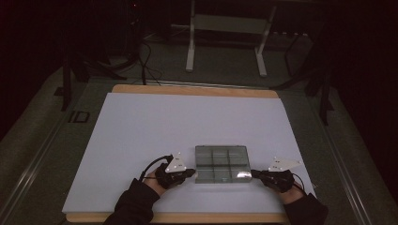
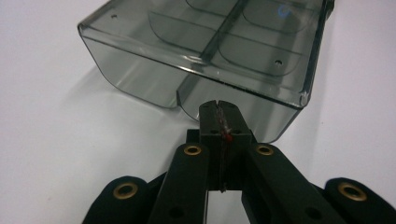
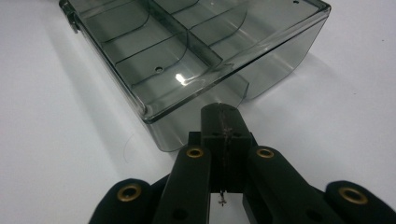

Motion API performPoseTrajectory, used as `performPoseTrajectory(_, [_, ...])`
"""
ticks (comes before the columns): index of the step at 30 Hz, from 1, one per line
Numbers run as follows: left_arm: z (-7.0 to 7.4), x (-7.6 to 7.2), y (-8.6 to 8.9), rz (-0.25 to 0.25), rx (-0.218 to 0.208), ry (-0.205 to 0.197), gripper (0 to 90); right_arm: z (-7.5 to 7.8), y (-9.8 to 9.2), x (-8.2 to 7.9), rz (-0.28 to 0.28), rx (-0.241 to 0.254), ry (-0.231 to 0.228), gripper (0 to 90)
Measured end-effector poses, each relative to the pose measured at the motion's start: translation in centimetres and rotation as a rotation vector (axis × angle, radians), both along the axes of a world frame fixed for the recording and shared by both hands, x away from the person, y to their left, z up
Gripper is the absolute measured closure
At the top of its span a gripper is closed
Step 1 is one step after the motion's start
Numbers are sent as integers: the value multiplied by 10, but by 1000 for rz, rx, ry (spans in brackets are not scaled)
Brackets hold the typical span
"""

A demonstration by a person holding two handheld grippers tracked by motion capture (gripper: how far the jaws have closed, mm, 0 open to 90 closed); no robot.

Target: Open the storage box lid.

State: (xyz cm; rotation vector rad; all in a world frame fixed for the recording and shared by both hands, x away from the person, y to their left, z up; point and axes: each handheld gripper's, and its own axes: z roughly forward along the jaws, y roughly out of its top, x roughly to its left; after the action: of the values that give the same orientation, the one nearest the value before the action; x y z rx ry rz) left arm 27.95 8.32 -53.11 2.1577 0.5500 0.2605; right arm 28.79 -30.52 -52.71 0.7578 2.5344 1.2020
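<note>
My left gripper sits at the near left of the white board, jaws pressed fully together with nothing between them, tip just at the left end wall of a smoky clear plastic organiser box. In the left gripper view the closed tip meets that wall low down, below the rim; whether it truly touches I cannot tell. My right gripper mirrors it at the near right, jaws also shut and empty, its tip close against the box's right end wall.

The box lies flat near the near edge of the board, between my two hands. It is open-topped, divided into compartments by thin inner walls, and looks empty.

I judge it light, rigid and thin-walled: stiff enough to lift by one wall, yet liable to crack if squeezed hard. Its glossy surface looks slippery, and on the smooth board it would likely slide when pushed. With jaws shut I can only nudge it from each end. To take hold, I would open a jaw over an end wall's rim, or pinch a divider, pressing gently.
</note>
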Motion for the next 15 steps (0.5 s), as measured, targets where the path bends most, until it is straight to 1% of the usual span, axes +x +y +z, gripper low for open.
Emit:
performPoseTrajectory(1, [0,0,1,-2,-6,0,900,0,0,0,0,1,-1,899])
performPoseTrajectory(8, [5,-3,1,-6,-11,-15,900,4,0,0,0,10,-5,899])
performPoseTrajectory(10, [7,-3,2,-9,-24,-18,900,5,-1,0,0,12,-7,899])
performPoseTrajectory(15, [8,-4,1,-6,-21,-18,900,6,-1,-1,0,14,-8,899])
